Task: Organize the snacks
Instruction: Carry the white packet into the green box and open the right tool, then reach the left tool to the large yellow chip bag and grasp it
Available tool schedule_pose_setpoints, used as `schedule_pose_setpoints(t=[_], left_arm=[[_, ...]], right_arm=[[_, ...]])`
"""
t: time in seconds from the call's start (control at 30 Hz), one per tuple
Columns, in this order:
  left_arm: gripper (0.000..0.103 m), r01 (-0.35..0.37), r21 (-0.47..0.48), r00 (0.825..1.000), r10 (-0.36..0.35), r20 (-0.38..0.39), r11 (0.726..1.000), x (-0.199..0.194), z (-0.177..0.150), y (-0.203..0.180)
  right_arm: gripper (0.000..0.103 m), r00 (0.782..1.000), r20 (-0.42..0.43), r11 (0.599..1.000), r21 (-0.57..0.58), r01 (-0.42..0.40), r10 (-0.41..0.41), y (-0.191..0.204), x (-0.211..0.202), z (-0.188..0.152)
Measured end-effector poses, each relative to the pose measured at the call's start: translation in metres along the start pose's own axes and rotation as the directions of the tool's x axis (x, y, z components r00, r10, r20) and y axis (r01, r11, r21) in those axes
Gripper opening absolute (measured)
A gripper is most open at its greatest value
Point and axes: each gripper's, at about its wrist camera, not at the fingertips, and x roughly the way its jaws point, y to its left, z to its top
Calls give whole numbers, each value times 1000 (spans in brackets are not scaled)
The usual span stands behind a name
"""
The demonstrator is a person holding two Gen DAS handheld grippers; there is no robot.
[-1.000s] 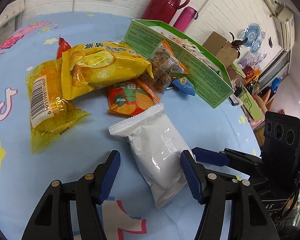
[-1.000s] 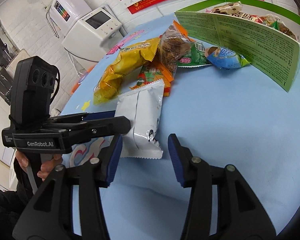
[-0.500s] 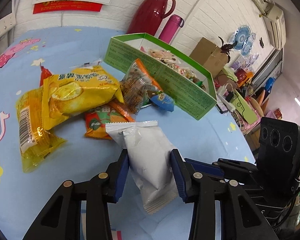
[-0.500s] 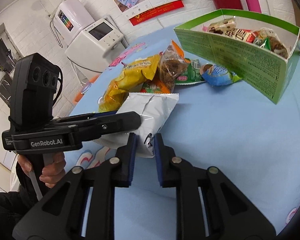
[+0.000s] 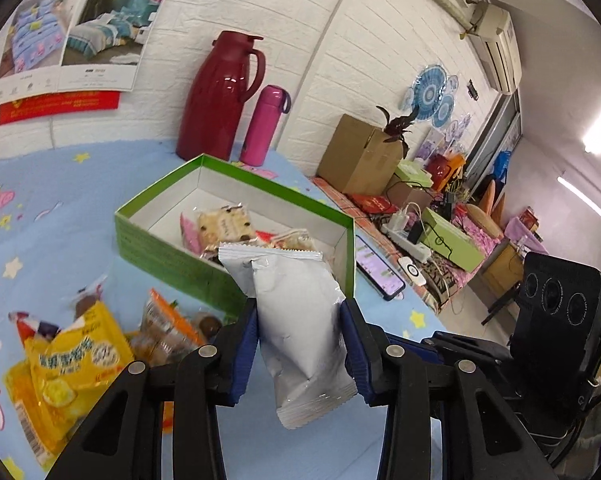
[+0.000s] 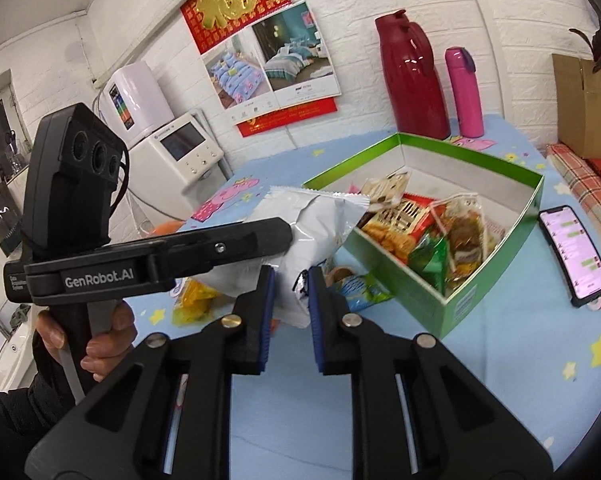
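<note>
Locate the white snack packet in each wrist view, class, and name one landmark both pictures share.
Left wrist view: the white snack packet is at centre, clamped between the left gripper fingers.
Right wrist view: it sits left of centre, behind the left gripper's arm, above the right gripper.
Shared landmark: the green box.

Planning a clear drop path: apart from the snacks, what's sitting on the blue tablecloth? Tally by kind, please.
Dark red plastic thermos jug: 1
Pink cylindrical flask: 1
Open green cardboard box: 1
Black smartphone: 1
Total: 4
</note>
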Motion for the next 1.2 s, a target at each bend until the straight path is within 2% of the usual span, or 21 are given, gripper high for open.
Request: schedule_pose_setpoints(t=[0.23,0.5,0.53,0.57,0.6,0.63,0.67,0.7,0.77,0.9,1.07,1.2], left_arm=[[41,15,41,1000,-15,-11,999,49,40,-8],[41,-23,59,998,27,-58,998,115,62,11],[43,-38,69,997,43,-67,997,122,62,14],[49,-62,77,995,68,-74,995,129,63,16],[56,-102,77,990,109,-85,992,134,61,20],[75,-134,70,986,140,-92,989,136,60,23],[87,-161,50,983,165,-84,986,134,57,28],[88,-171,31,983,173,-66,985,131,55,32],[89,-168,0,985,168,-45,986,120,51,39],[89,-189,-11,981,189,-37,982,98,49,43],[89,-212,6,977,212,23,977,49,46,35],[89,-255,23,966,254,45,967,10,36,28]], right_arm=[[19,997,37,998,26,62,-63,-43,11,27],[21,994,28,990,93,104,-107,-101,50,41],[21,991,17,988,91,127,-129,-106,57,41],[22,987,8,983,86,159,-161,-110,61,39],[35,980,-1,978,71,196,-197,-112,65,38],[55,972,-3,970,48,237,-237,-111,67,35],[63,963,8,963,24,269,-269,-110,66,33],[72,957,21,957,1,289,-289,-108,65,31],[73,951,24,951,-14,308,-308,-106,63,31],[80,958,39,959,10,284,-284,-96,52,32],[84,965,86,967,-25,252,-249,-60,31,29],[88,971,111,975,-38,218,-212,-32,15,25]])
